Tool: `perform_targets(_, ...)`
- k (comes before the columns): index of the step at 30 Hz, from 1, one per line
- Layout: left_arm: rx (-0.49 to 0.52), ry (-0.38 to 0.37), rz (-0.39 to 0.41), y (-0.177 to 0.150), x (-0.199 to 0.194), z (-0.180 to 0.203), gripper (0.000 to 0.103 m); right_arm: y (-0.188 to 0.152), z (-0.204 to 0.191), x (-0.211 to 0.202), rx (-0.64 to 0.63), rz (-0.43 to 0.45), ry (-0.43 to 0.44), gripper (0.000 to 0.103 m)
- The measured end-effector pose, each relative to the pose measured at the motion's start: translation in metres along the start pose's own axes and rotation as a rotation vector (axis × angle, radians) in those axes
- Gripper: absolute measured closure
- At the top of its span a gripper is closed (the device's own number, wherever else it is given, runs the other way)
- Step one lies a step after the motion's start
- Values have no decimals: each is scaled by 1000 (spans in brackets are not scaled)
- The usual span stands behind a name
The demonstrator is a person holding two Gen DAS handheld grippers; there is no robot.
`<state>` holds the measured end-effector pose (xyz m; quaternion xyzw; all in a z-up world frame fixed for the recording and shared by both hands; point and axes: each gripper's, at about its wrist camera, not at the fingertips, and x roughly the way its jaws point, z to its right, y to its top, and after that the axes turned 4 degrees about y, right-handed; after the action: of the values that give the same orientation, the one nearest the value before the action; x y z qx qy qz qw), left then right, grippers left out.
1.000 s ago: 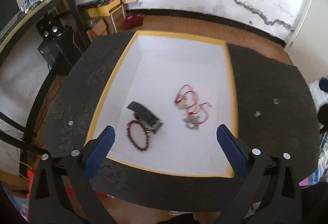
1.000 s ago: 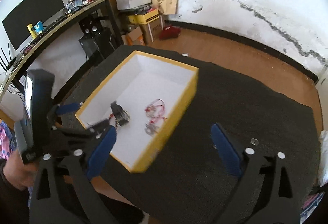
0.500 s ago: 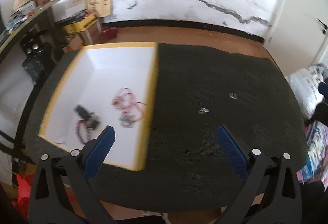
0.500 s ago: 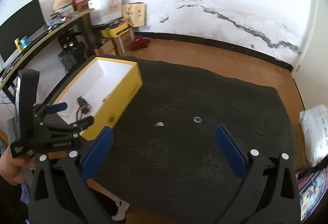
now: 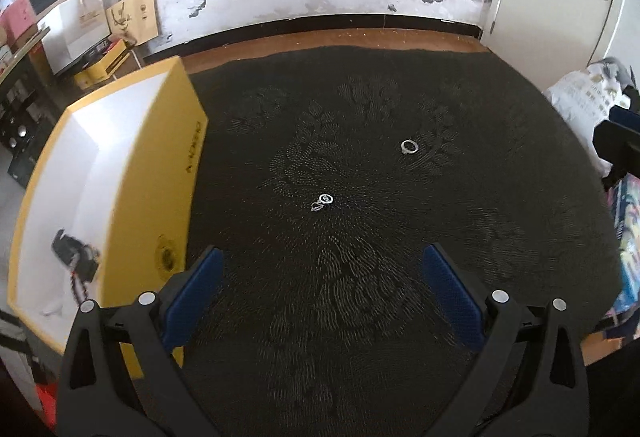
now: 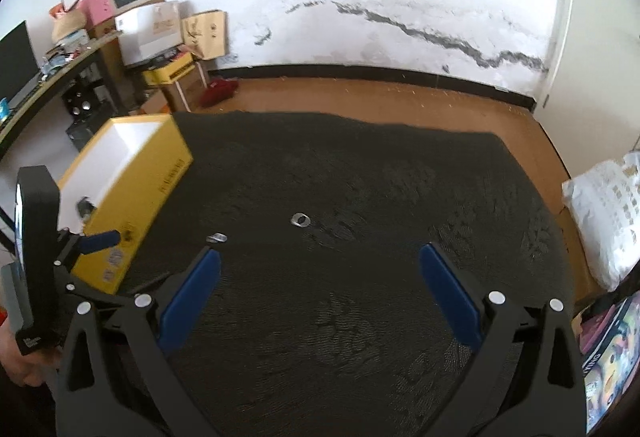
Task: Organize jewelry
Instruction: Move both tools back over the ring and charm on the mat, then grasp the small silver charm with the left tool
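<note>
I'm holding both tools over the dark mat, which is covering most of the tabletop, and its coarse weave is the first thing worrying me: small metal pieces are sitting down in the pile, so a fingertip scraping across could be flicking one away rather than lifting it. The yellow box is standing at the mat's left side with its white inside showing, and a dark piece with red beads is already lying in it; swinging a tool too low near that wall could be knocking it askew. My left gripper is hanging released with nothing between the blue pads, and my right gripper is likewise spread wide and empty. The ring is lying alone farther out, well apart from the box. The small linked silver pieces are lying nearer, and closing off-centre on them could be pinching only one and dropping the other
</note>
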<state>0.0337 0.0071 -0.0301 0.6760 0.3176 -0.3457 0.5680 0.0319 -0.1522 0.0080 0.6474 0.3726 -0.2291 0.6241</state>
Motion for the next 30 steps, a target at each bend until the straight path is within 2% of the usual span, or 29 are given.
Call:
perform_targets(2, 16, 16, -3, -2, 21, 4, 6, -5, 10, 17, 6, -31, -9, 7)
perform_targets(4, 11, 11, -39, 0, 42, 4, 6, -7, 16, 31, 9, -51, -24, 7)
perform_targets(5, -25, -1, -66, 4, 55, 2, 6, -7, 19, 37, 9, -61, -27, 7)
perform_targets(8, -124, -58, -73, 13, 74, -4, 6, -6, 24, 49, 10, -66, -35, 7)
perform_targets(12, -129, -57, -84, 16, 92, 5, 6, -5, 27, 60, -3, -74, -36, 7)
perform_targets(16, -89, -34, -75, 16, 109, 20, 6, -5, 30, 66, -11, -87, -37, 7)
perform_targets(18, -57, 7, -23, 15, 111, 27, 6, -4, 34, 67, -5, -88, -44, 7)
perform_targets(23, -82, 7, 32, 11, 112, 25, 7, -2, 48, 65, 33, -82, -51, 7)
perform_targets(25, -90, 15, 38, 7, 108, 27, 11, -1, 53, 63, 46, -74, -48, 7)
perform_targets(27, -110, 28, 50, 4, 104, 23, 22, 0, 56, 61, 57, -69, -39, 7)
perform_targets(28, -112, 29, 51, 0, 100, 20, 24, 0, 57, 60, 59, -67, -37, 7)
perform_targets(30, -111, 38, 61, -1, 96, 17, 36, 1, 58, 59, 60, -65, -32, 7)
